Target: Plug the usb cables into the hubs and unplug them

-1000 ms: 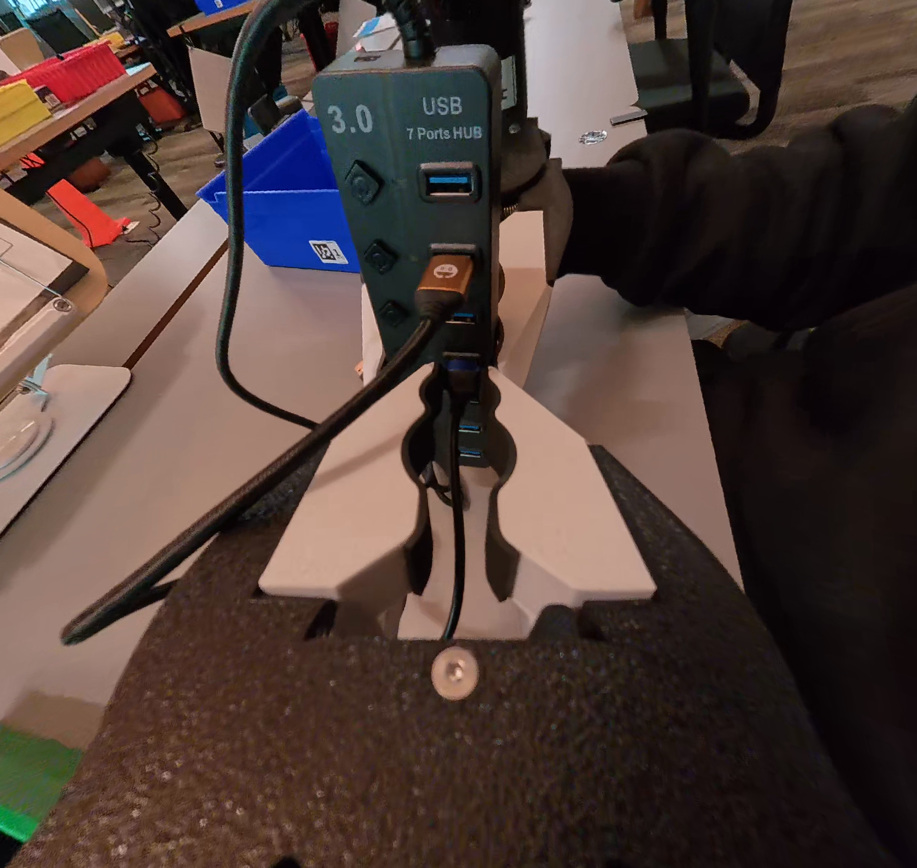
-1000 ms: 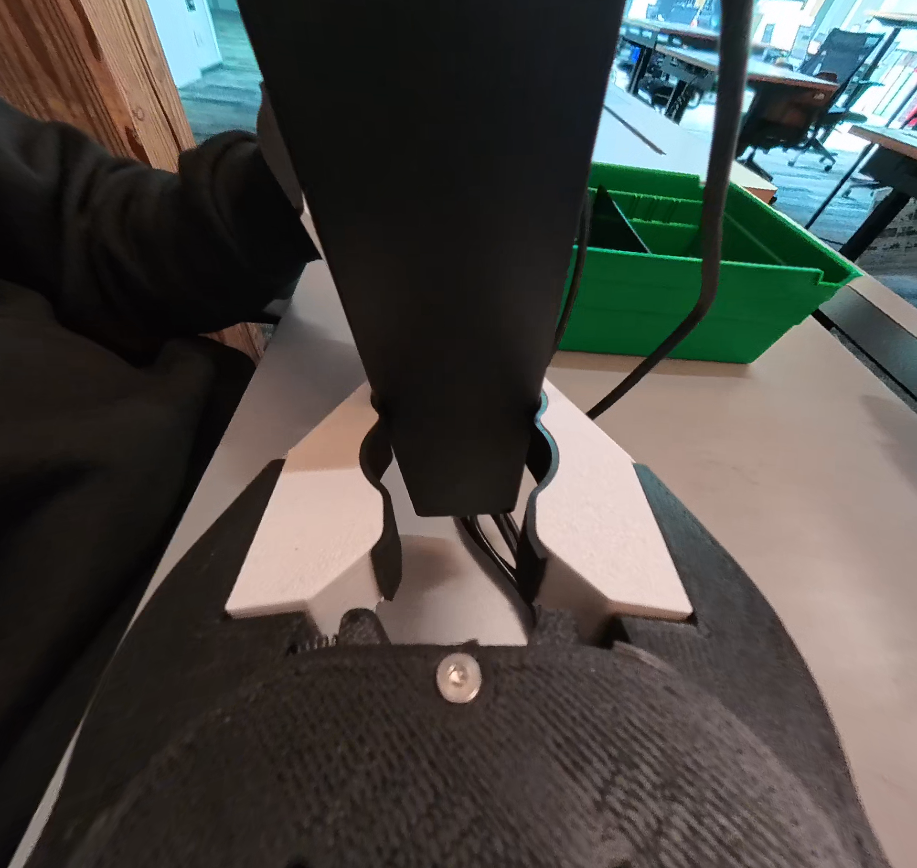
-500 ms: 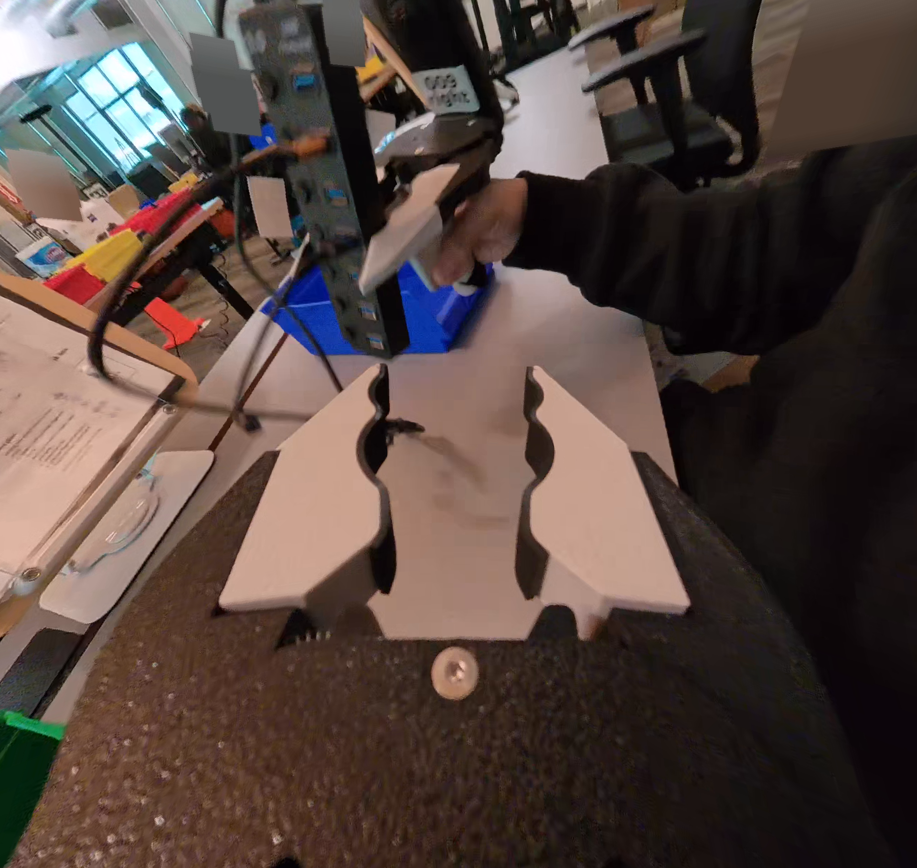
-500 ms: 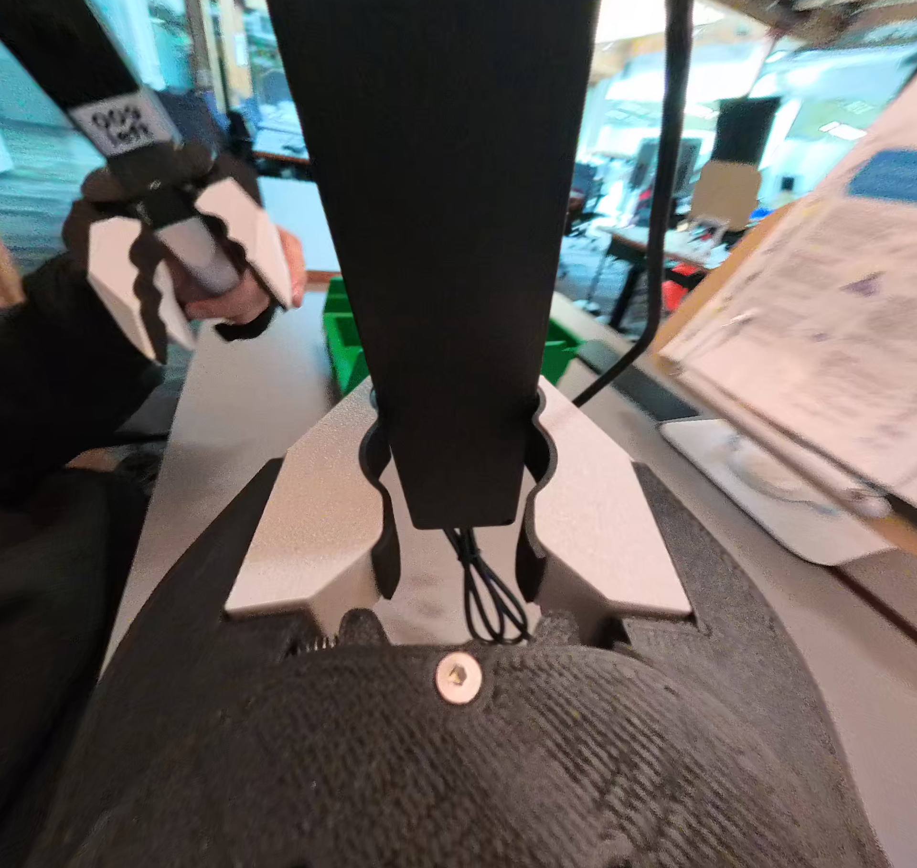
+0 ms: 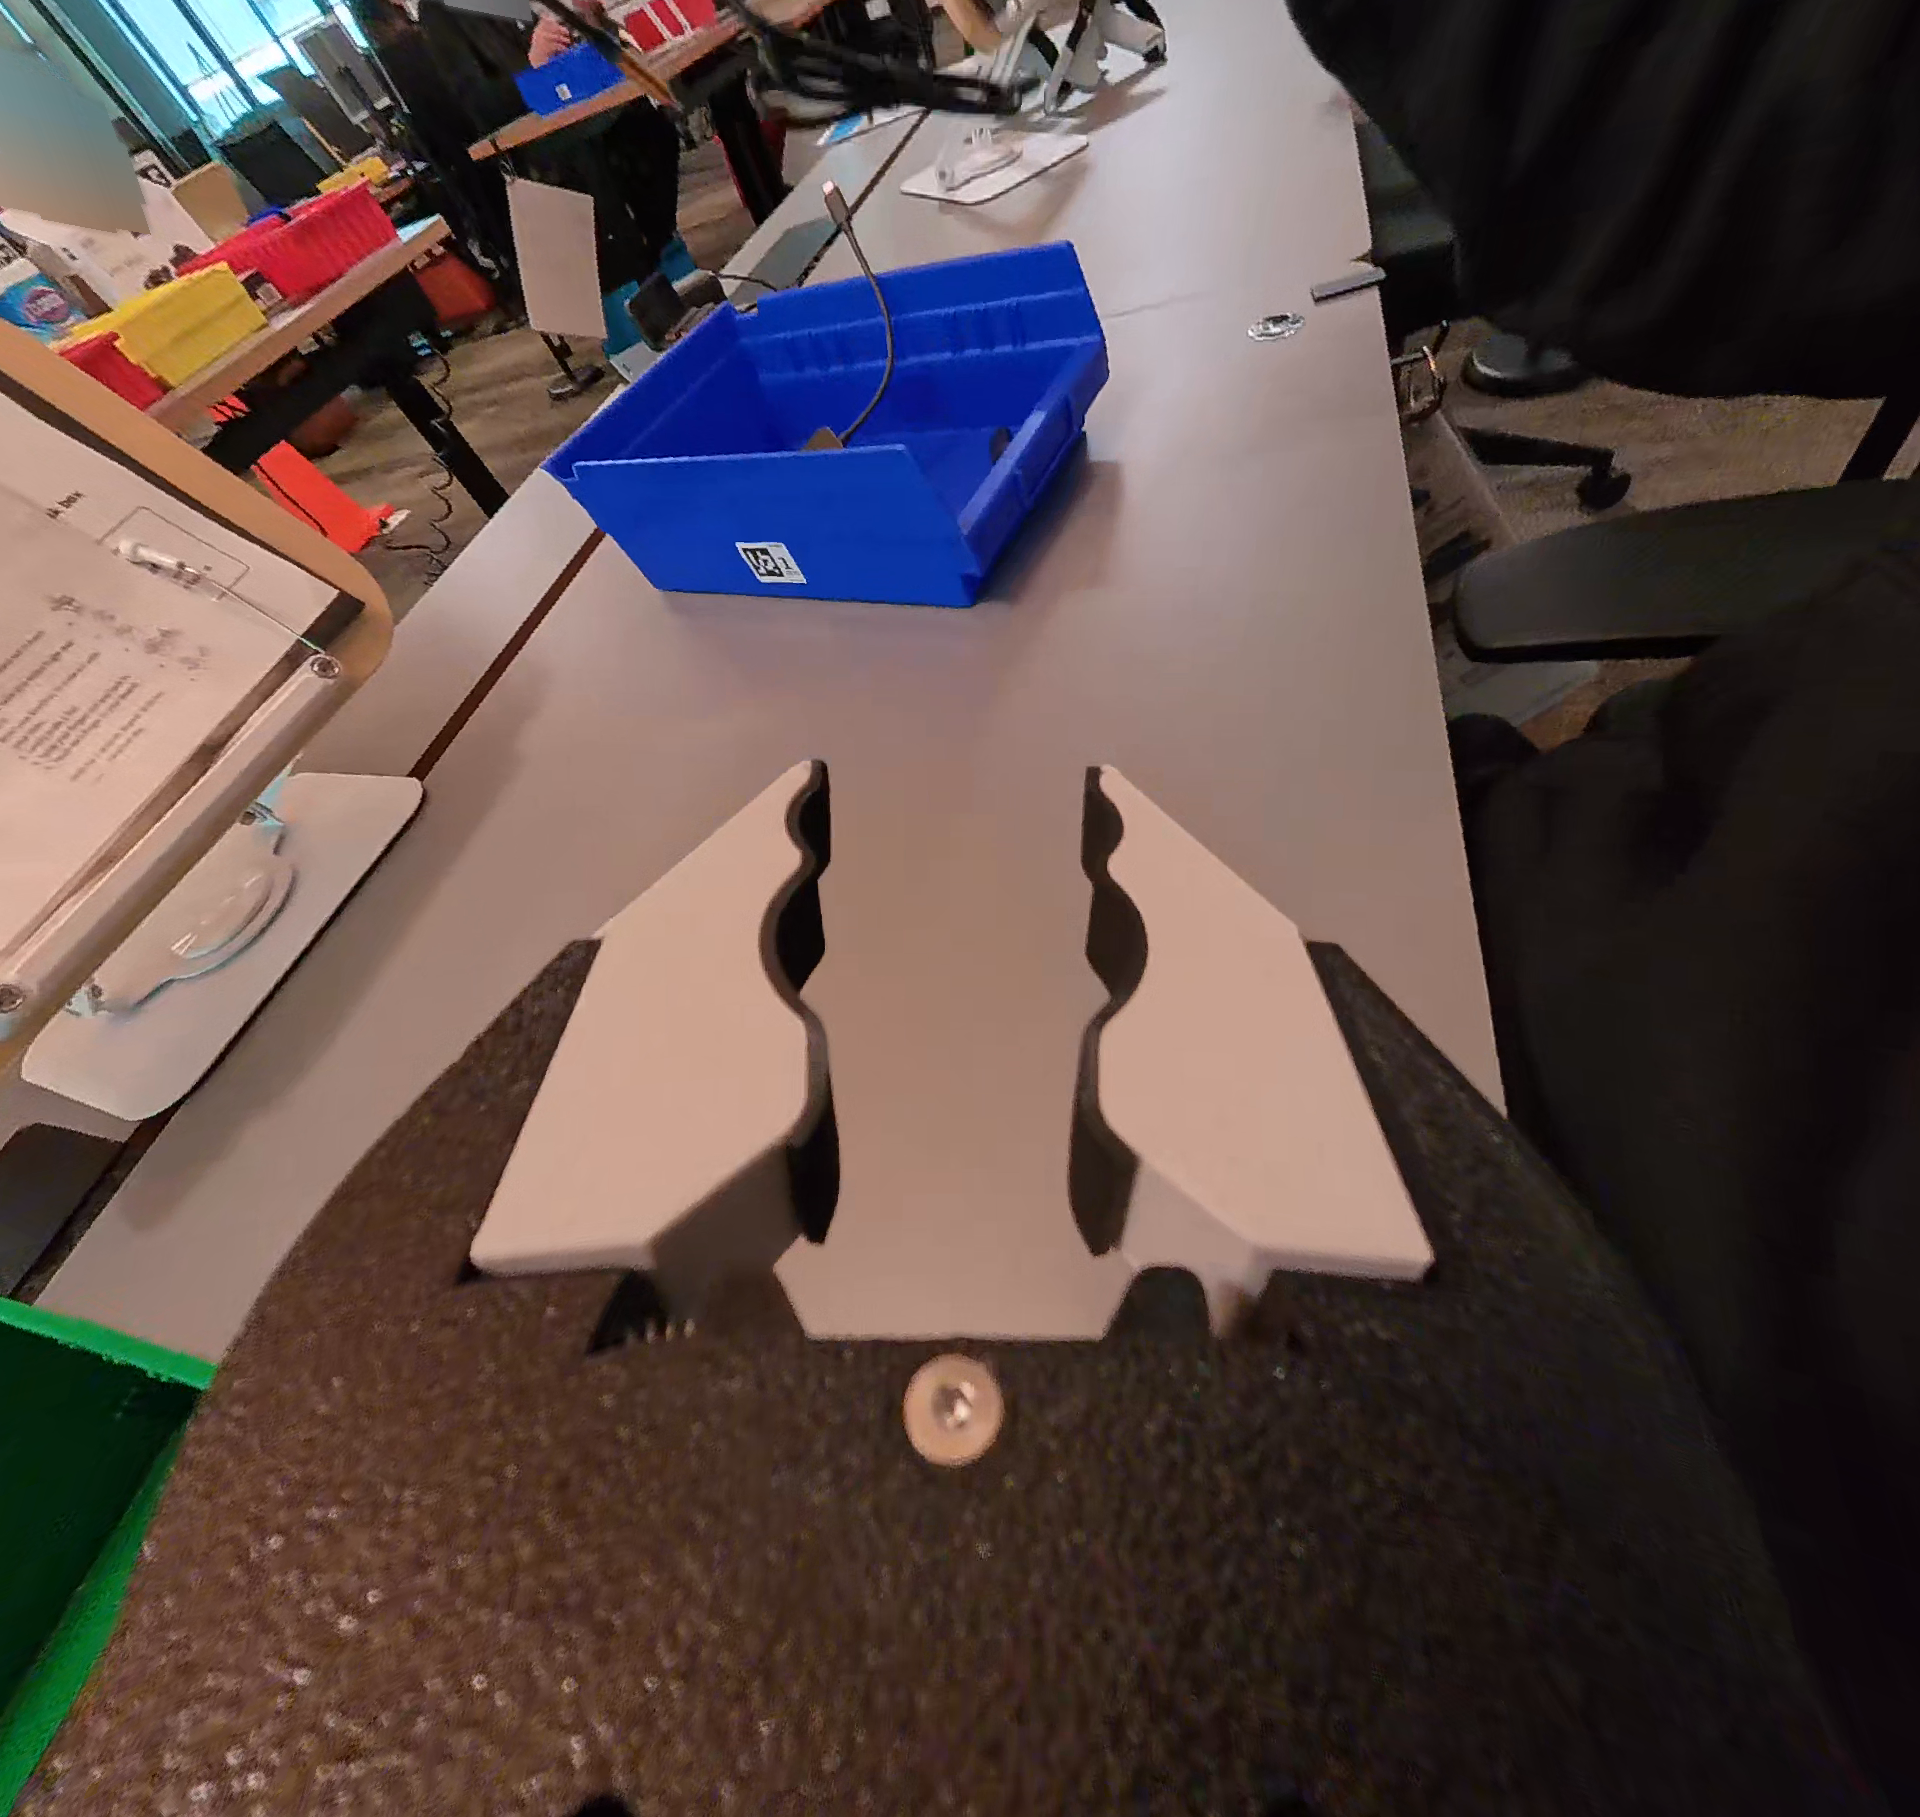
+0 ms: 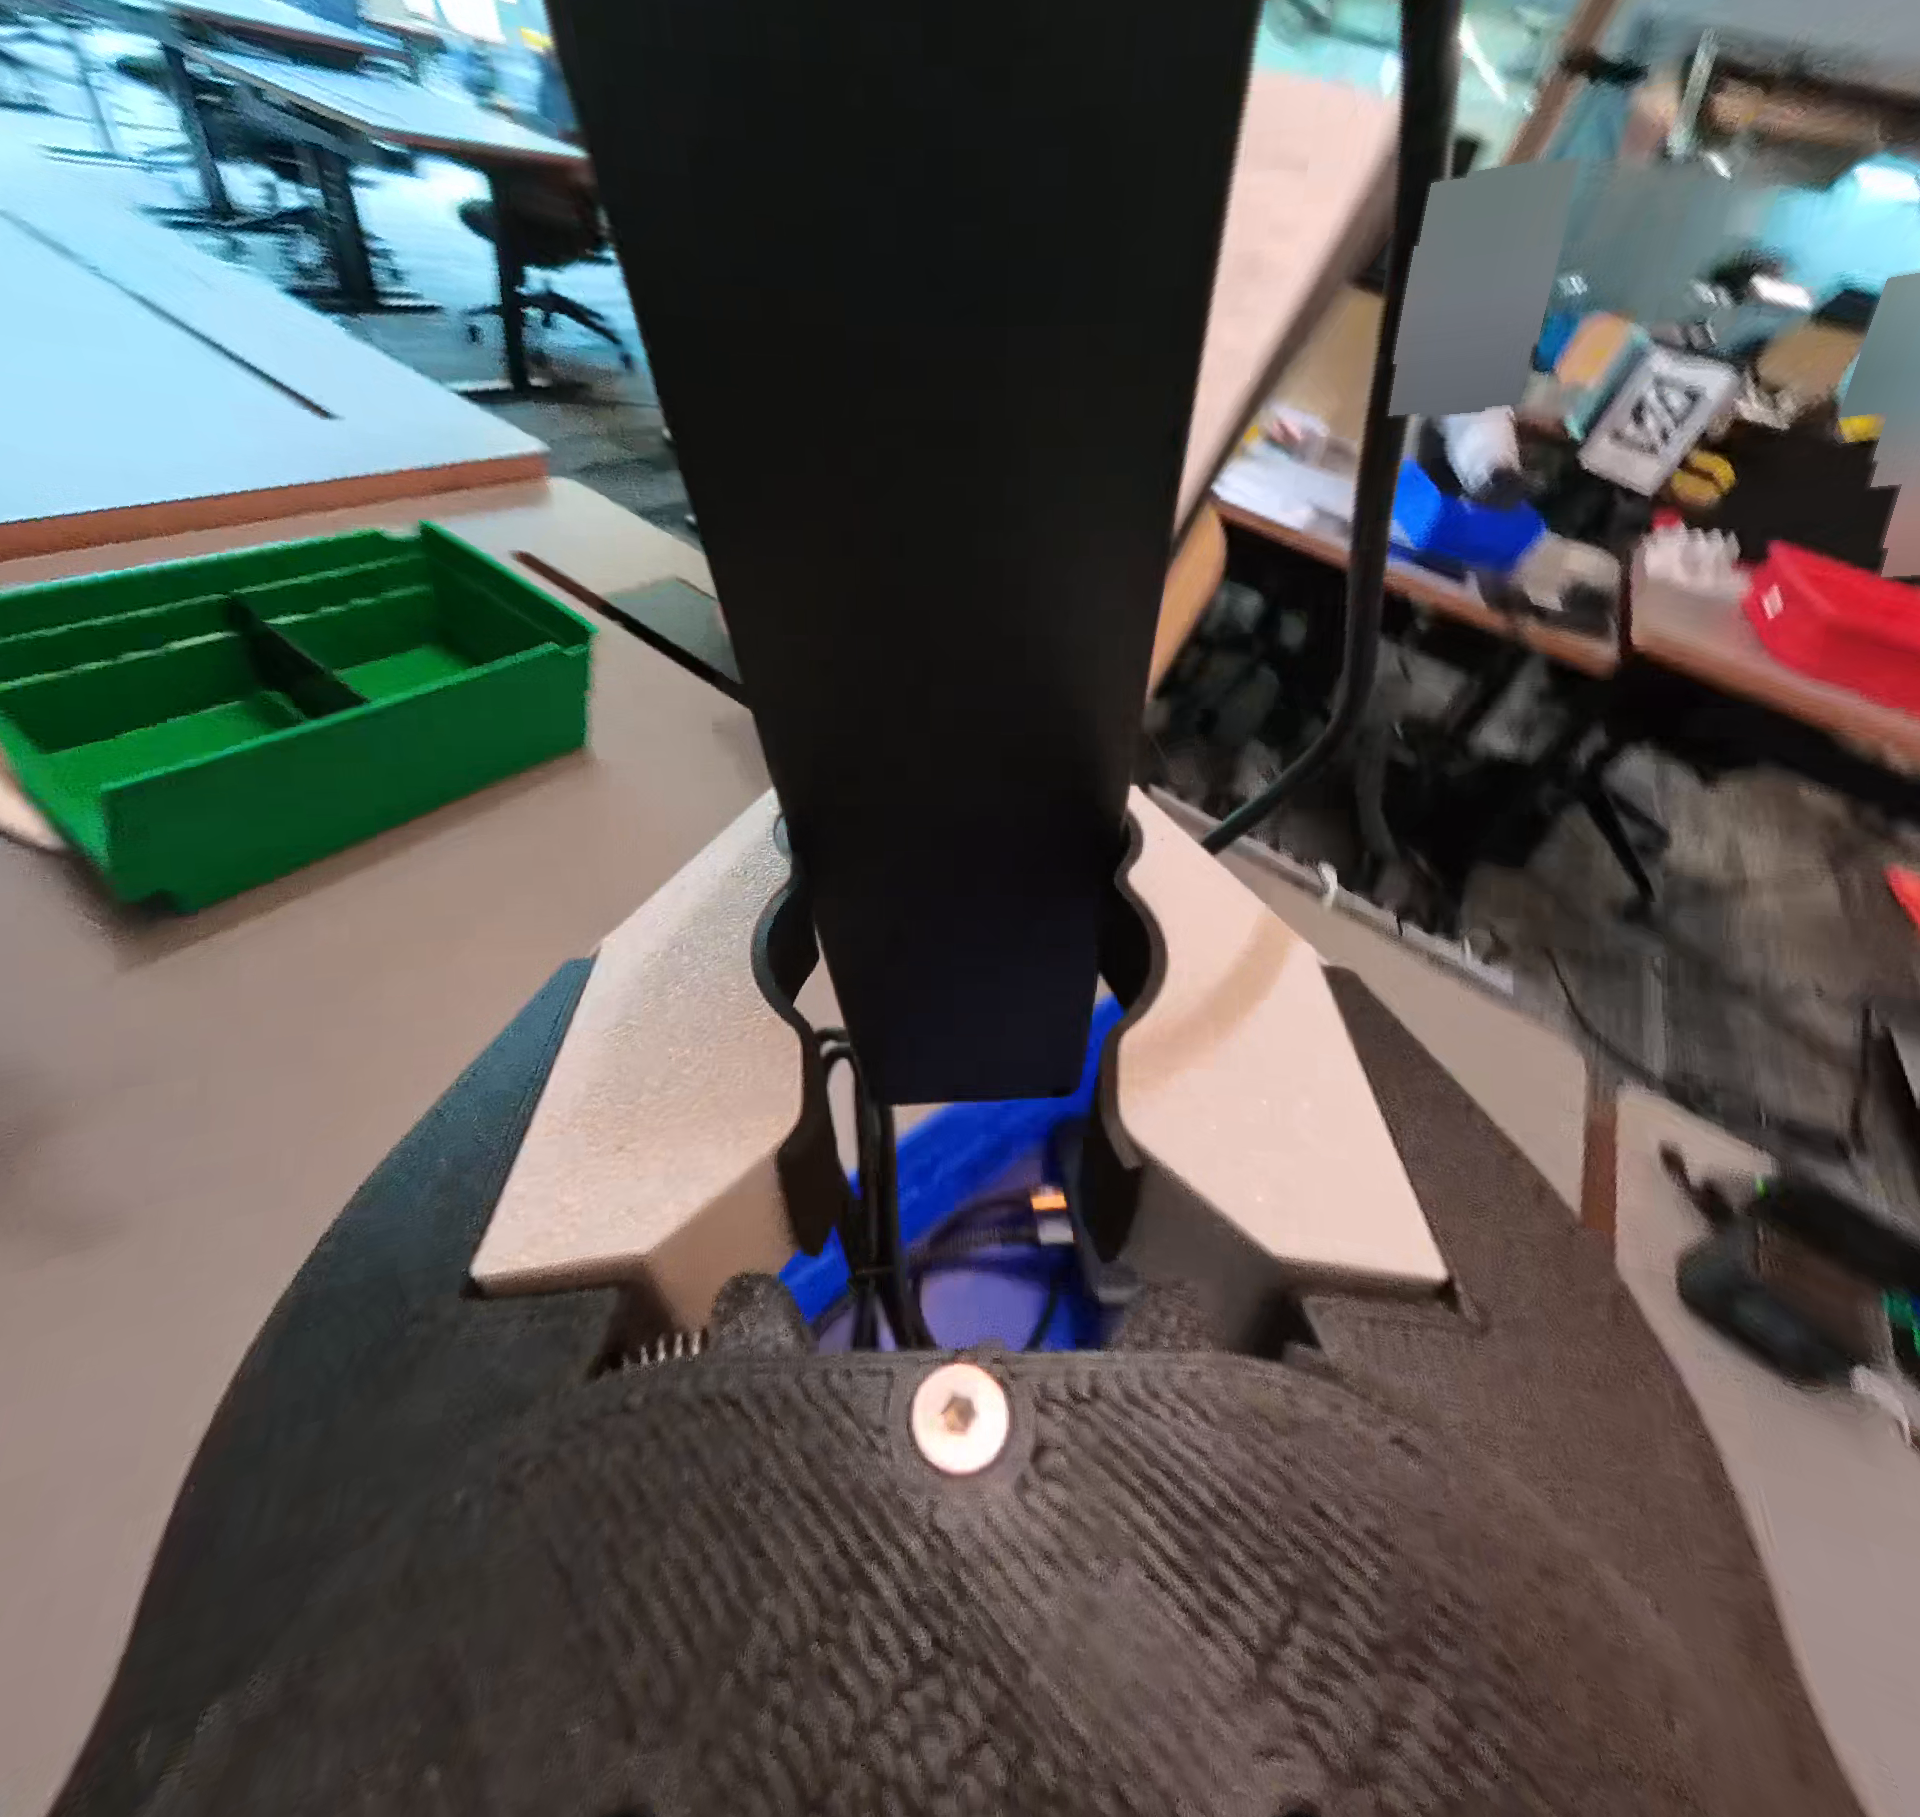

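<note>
The right gripper [image 6: 956, 1029] clamped the black USB hub [image 6: 914, 417] upright, steadying it; the left gripper [image 5: 956, 946] gaped empty, blue bin [image 5: 831, 479] at twelve o'clock.

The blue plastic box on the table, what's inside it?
Inside the blue plastic box, a thin dark cable curves up past the rim, its plug in the air. The front wall hides the floor.

Your black hub [image 6: 914, 479] stands upright, its narrow lower end pinched between the right gripper [image 6: 956, 946] fingers, plain back face toward the camera. Its thick black cord [image 6: 1382, 479] hangs down its right side. A thin dark usb cable [image 5: 873, 354] curls up out of the blue bin [image 5: 831, 510], its plug end in the air.
</note>
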`<action>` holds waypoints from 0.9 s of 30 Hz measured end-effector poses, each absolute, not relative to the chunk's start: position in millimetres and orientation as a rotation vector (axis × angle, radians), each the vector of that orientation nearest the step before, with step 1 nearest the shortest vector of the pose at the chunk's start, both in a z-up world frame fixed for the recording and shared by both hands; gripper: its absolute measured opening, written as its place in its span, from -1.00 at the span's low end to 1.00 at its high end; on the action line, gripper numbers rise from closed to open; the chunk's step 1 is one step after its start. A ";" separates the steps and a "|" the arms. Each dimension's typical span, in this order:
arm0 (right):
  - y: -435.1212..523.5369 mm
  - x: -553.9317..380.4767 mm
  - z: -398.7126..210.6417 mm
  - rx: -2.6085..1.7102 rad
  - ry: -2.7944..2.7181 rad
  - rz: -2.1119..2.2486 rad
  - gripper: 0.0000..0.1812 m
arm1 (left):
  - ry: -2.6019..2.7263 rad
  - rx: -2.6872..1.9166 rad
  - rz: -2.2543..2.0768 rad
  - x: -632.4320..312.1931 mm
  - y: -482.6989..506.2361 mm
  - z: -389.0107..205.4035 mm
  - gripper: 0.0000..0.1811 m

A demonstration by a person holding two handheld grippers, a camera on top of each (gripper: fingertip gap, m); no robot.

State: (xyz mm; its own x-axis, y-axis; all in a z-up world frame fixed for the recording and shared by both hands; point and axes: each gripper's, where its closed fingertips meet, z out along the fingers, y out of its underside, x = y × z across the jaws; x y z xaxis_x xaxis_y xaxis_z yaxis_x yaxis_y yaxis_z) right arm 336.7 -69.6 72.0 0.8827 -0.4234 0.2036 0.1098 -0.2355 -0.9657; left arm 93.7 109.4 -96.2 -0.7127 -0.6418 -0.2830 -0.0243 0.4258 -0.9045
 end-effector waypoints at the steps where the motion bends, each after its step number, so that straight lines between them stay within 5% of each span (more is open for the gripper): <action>1: -77.8 348.5 59.1 -1.749 0.301 -0.508 -0.42 | 2.071 -0.561 -1.293 94.1 109.6 -97.5 -0.49; 18: -114.7 412.6 -180.4 -2.047 0.989 -0.029 -0.41 | 2.105 -0.631 -1.255 100.6 118.5 -111.6 -0.49; 27: -105.6 374.5 -115.8 -1.869 0.810 -0.452 0.06 | 1.684 -1.038 -1.231 111.4 210.1 -71.0 -0.48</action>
State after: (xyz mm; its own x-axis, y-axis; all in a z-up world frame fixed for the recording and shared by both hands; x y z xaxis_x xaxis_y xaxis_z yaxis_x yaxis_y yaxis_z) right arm 374.5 -105.6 -115.8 0.7048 -0.7078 -0.0482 -0.3311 -0.2682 -0.9047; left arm 111.4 210.1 -71.0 -0.3532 -0.9269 -0.1271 -0.1603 0.1938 -0.9678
